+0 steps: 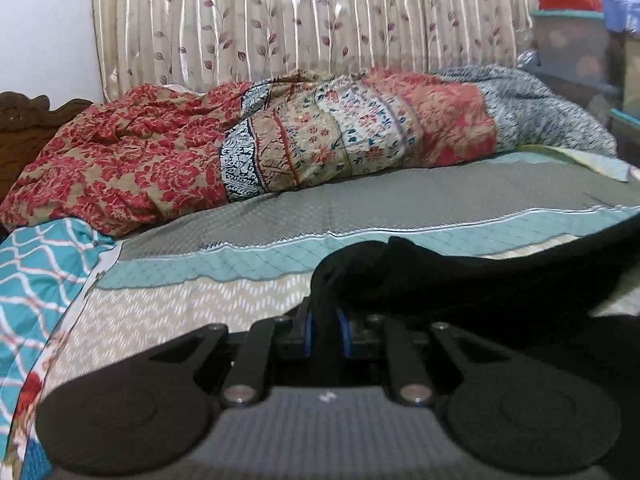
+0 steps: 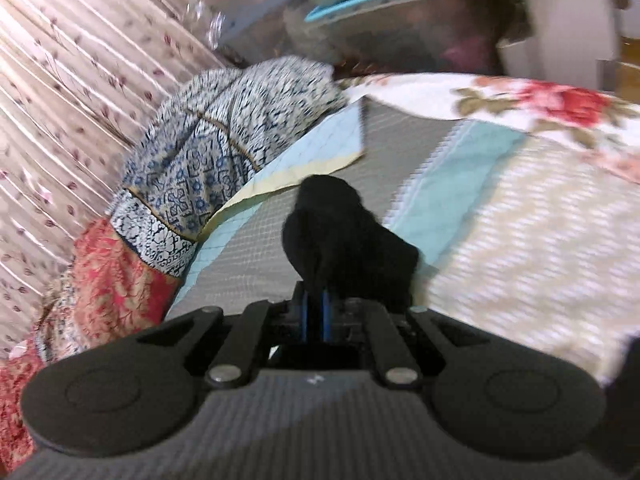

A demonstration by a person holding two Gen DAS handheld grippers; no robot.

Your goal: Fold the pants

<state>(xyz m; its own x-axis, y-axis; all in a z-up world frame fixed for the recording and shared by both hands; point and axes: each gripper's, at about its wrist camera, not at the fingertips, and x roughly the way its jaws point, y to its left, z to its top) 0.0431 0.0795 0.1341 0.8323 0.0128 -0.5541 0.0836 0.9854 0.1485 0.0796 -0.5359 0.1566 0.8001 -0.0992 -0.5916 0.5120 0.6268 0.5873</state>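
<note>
Above the patterned bedspread (image 1: 248, 216), the left gripper (image 1: 326, 320) was clamped tight on a bunched edge of the black pants (image 1: 460, 272), while the right gripper (image 2: 316, 308) pinched another dark bunch, lifted off the bed.

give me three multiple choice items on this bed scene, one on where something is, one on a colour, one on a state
1. Where does the red floral cloth lie?
A. bunched on the bed in front of the curtain
B. hanging on the curtain
C. between a gripper's fingers

2. What colour are the pants?
A. red
B. black
C. teal

3. How is the left gripper?
A. wide open over the bedsheet
B. shut on the pants
C. shut on nothing

Key:
1 A, it lies heaped on the bed below the curtain.
2 B, the fabric bunched at both grippers is black.
3 B, the blue-edged fingers stand close together with black fabric between them; the right gripper grips likewise.
</note>
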